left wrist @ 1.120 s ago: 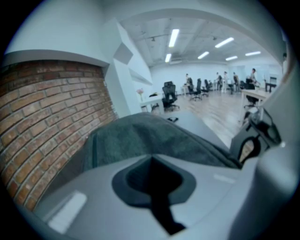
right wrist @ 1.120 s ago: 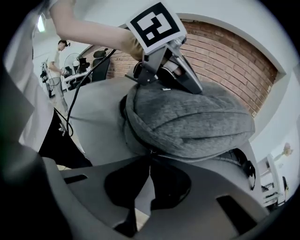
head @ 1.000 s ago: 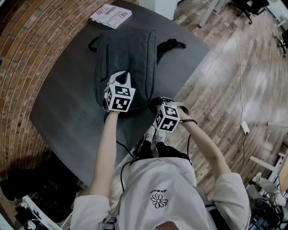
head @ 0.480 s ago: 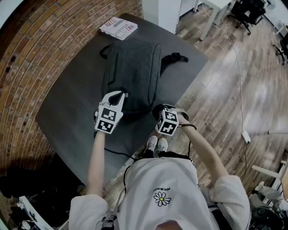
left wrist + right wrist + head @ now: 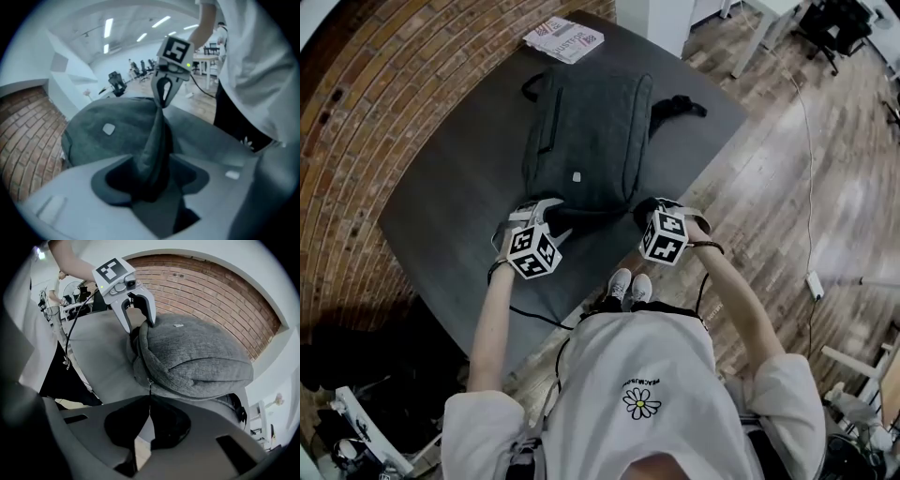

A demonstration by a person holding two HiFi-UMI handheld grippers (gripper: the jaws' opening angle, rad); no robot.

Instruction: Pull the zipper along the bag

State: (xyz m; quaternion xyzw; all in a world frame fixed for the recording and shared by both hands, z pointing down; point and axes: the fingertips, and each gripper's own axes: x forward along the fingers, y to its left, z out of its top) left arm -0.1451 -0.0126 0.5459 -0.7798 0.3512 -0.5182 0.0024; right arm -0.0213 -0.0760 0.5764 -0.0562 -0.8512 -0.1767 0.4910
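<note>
The left gripper [image 5: 152, 173] has just been opening its jaws; they stand wide around a fold of the grey bag [image 5: 591, 131], which lies on the table [image 5: 450, 187] ahead of both grippers. The right gripper [image 5: 150, 401] pinches the zipper pull [image 5: 149, 389] at the bag's near edge.

The right hand-held gripper [image 5: 150, 401] is seen with its jaws brought together on the thin zipper pull [image 5: 149, 389], which is drawn taut from the rim of the grey bag [image 5: 201, 357]. The bag is laid on the grey worktop [image 5: 101, 350]. At the bag's far rim the left hand-held gripper [image 5: 140, 326] is held by a bare arm [image 5: 70, 256]. Its jaws have just been opening and are spread, with a dark fold of the bag between their tips. A brick wall [image 5: 211, 284] is seen behind.
</note>
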